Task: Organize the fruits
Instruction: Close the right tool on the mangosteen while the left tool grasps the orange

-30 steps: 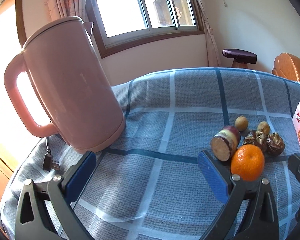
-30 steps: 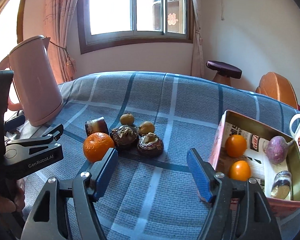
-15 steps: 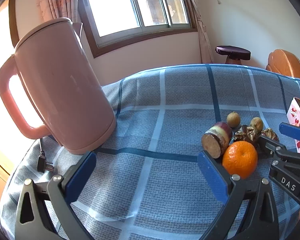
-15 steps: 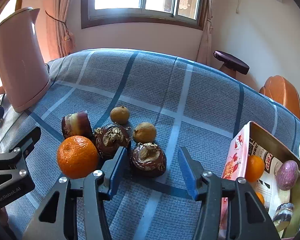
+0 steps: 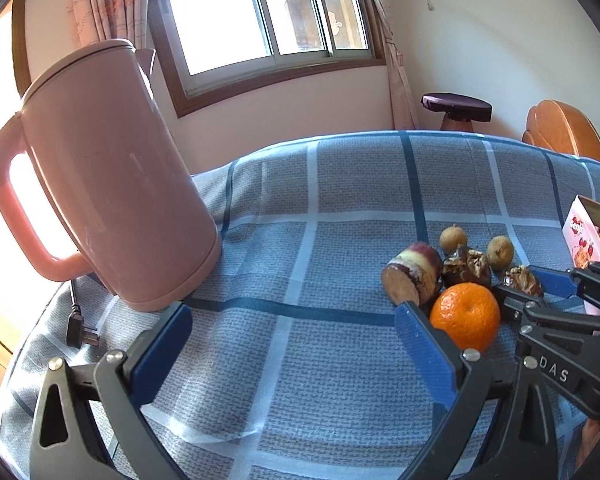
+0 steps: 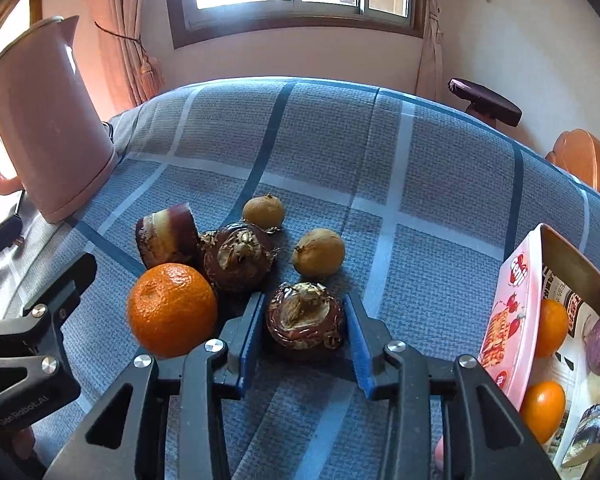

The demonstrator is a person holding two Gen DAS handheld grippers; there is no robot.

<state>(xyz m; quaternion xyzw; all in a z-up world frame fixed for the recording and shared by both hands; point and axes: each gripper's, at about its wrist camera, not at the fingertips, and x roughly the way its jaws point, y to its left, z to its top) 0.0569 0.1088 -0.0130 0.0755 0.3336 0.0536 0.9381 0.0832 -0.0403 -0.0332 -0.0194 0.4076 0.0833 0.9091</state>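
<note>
On the blue checked cloth lies a cluster: an orange (image 6: 172, 308), a cut purple-skinned piece (image 6: 166, 236), two dark brown fruits and two small tan round fruits (image 6: 319, 258). My right gripper (image 6: 304, 320) straddles the nearer dark brown fruit (image 6: 304, 316). Its jaws are closing and the blue pads (image 6: 250, 328) meet the fruit's sides. The left wrist view shows the same grip (image 5: 536, 284) from the side. My left gripper (image 5: 290, 312) hangs open over bare cloth, left of the orange (image 5: 466, 316), nothing between its fingers.
A pink kettle (image 5: 108, 180) stands at the left with its plug (image 5: 80, 334) on the cloth. A pink tin box (image 6: 516, 312) at the right holds two oranges, a purple root and a cut piece. A stool (image 6: 486, 100) and wooden chair stand beyond the table.
My right gripper has come forward and down over the nearer dark brown fruit, and its jaws have narrowed from wide apart to the fruit's sides. The left gripper has stayed put.
</note>
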